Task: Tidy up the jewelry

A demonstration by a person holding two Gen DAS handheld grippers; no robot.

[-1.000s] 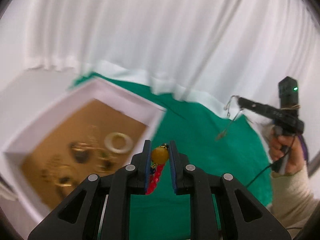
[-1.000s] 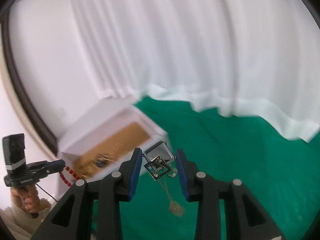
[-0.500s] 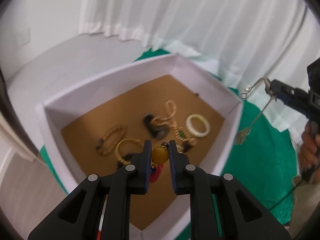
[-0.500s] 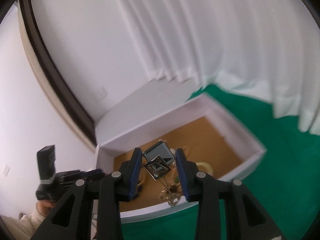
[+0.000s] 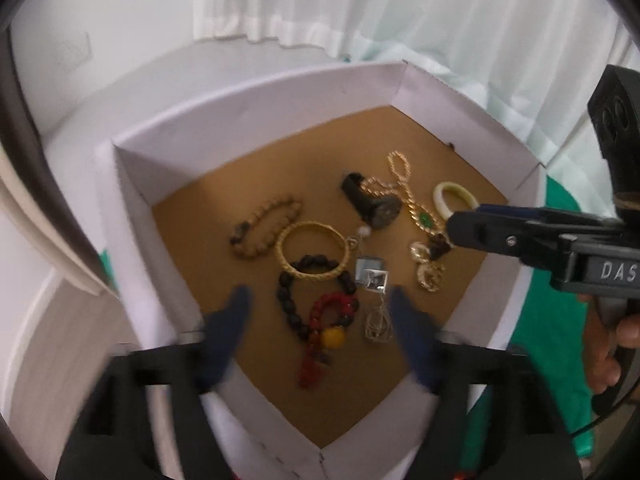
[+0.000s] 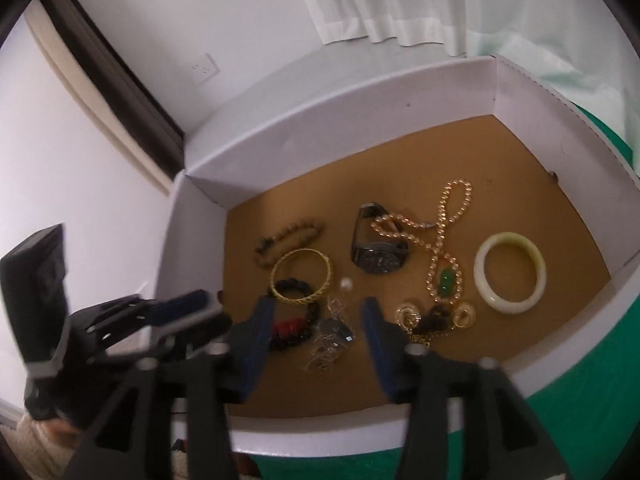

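Our left tongs (image 5: 320,320) are spread wide over the near corner of the box (image 5: 256,116), pinching nothing. Right tongs (image 6: 316,320) are spread too, empty, above the box's near edge; in the left view they reach in from the right side (image 5: 476,226).

Between the left fingers lies the red bead string (image 5: 326,320) with its yellow bead (image 5: 333,338), flat on the brown floor of the box. Just beside it to the right is the silver chain (image 5: 376,320) with the square pendant (image 5: 372,276); the same chain (image 6: 330,340) sits between the right fingers.

Rest of the box contents, all on the floor:
- dark bead bracelet (image 5: 304,292), under the edge of the gold bangle (image 5: 314,254)
- tan bead bracelet (image 5: 264,224) behind the bangle
- watch (image 6: 376,248), with the gold necklace (image 6: 440,240) draped over its strap; green stone (image 6: 446,280) on the necklace
- white bangle (image 6: 510,272) far right, apart from the others
- gold rings or earrings (image 6: 464,314) near the necklace's end, can't tell which
- small pearl (image 6: 346,284) beside the gold bangle

Box sits on the green cloth (image 6: 580,420).
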